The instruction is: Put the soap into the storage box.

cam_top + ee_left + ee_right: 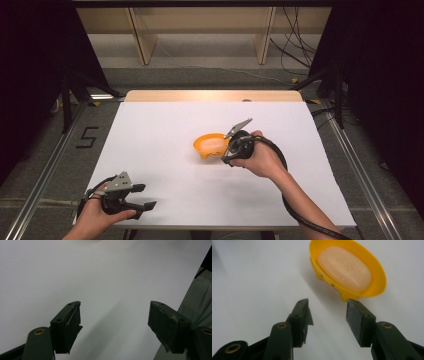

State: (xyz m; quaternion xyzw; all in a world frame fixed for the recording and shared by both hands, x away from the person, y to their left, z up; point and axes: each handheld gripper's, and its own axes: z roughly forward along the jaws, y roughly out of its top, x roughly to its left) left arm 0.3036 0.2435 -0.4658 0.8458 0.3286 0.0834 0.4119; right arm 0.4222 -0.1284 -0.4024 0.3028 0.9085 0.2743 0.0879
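A yellow soap dish stands near the middle of the white table with a pale peach bar of soap lying in it. My right gripper is just to the dish's right, open, with nothing between its jaws; in the right gripper view its tips stop just short of the dish's near rim. My left gripper hovers open over bare table near the front left corner, holding nothing.
The table's front edge lies close under the left gripper. A wooden strip borders the table's far edge. Metal rails run along both sides, and shelving and cables stand beyond.
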